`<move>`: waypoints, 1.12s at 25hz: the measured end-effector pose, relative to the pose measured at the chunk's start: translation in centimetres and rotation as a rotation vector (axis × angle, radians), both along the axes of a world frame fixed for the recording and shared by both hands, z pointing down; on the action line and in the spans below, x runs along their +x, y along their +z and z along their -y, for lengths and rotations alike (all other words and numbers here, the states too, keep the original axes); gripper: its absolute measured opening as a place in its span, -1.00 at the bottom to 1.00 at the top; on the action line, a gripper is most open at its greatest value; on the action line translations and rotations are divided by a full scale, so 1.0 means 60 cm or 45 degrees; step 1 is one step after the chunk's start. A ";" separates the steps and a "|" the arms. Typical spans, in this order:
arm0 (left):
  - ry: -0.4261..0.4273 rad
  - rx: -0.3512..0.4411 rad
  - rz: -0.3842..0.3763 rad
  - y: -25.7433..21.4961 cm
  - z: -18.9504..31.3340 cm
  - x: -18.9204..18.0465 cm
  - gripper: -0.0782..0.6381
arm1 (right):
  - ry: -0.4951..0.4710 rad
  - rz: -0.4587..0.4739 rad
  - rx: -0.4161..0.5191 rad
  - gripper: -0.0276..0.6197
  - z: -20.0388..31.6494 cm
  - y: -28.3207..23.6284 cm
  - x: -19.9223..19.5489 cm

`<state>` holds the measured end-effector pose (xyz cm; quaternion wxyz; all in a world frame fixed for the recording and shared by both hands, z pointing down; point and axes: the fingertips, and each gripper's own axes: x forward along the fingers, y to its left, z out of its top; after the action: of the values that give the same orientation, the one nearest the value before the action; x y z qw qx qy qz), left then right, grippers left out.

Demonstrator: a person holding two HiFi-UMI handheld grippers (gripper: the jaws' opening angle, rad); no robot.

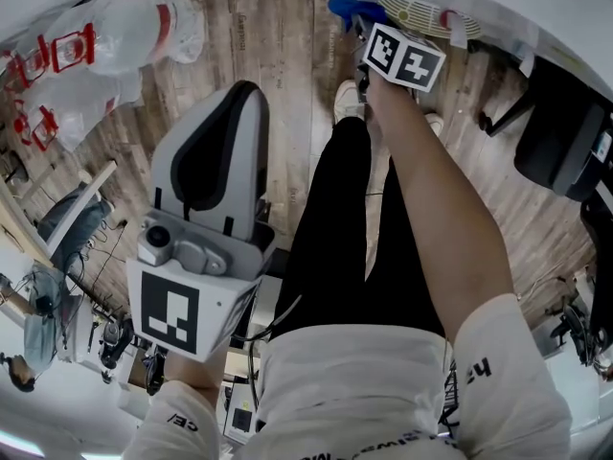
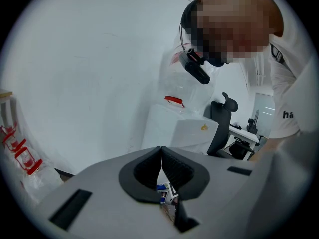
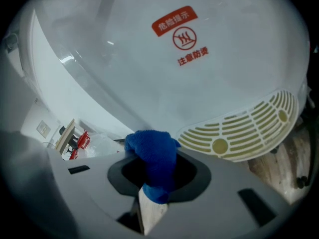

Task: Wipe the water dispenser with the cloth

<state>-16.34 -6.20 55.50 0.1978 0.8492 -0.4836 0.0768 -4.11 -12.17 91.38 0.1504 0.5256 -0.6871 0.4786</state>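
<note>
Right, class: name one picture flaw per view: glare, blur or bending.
Head view: fisheye bends the floor towards the edges. Left gripper view: dark rounded corners, washed-out wall. Right gripper view: light streaks glare on the dispenser.

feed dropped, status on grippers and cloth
Right gripper shut on blue cloth, close to water dispenser. Left gripper shut, empty. Nothing blocking.

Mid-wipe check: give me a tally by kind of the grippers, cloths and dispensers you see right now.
Grippers: 2, the left gripper and the right gripper
Blue cloth: 1, clamped in the right jaws
White water dispenser: 1
Total: 4
</note>
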 end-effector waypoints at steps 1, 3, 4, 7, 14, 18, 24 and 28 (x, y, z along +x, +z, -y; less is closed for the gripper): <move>0.002 -0.001 0.001 0.001 -0.001 -0.001 -0.73 | -0.004 -0.001 0.003 -0.62 0.000 0.000 0.000; 0.005 -0.001 0.001 0.003 -0.002 -0.001 -0.73 | -0.007 0.001 0.005 -0.62 -0.001 -0.001 0.000; 0.006 -0.001 0.001 0.003 -0.003 -0.001 -0.73 | -0.009 0.000 0.003 -0.62 -0.001 -0.003 -0.001; 0.003 0.000 -0.005 0.001 -0.008 -0.002 -0.73 | -0.013 -0.005 0.000 -0.62 -0.004 -0.012 0.000; 0.015 0.021 -0.010 -0.013 -0.021 0.000 -0.73 | -0.051 0.029 0.084 -0.62 -0.016 -0.055 -0.002; 0.016 0.030 -0.017 -0.018 -0.026 0.005 -0.73 | -0.087 0.012 0.134 -0.62 -0.022 -0.083 -0.003; 0.025 0.026 -0.018 -0.018 -0.026 0.020 -0.73 | -0.097 0.028 0.079 -0.62 -0.028 -0.057 0.002; 0.028 0.014 -0.003 -0.008 -0.027 0.021 -0.73 | -0.099 0.030 0.001 -0.62 -0.024 -0.030 0.002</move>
<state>-15.05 -4.56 55.03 0.1929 0.8556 -0.4744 0.0752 -3.99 -10.72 89.57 0.1607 0.4929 -0.7088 0.4783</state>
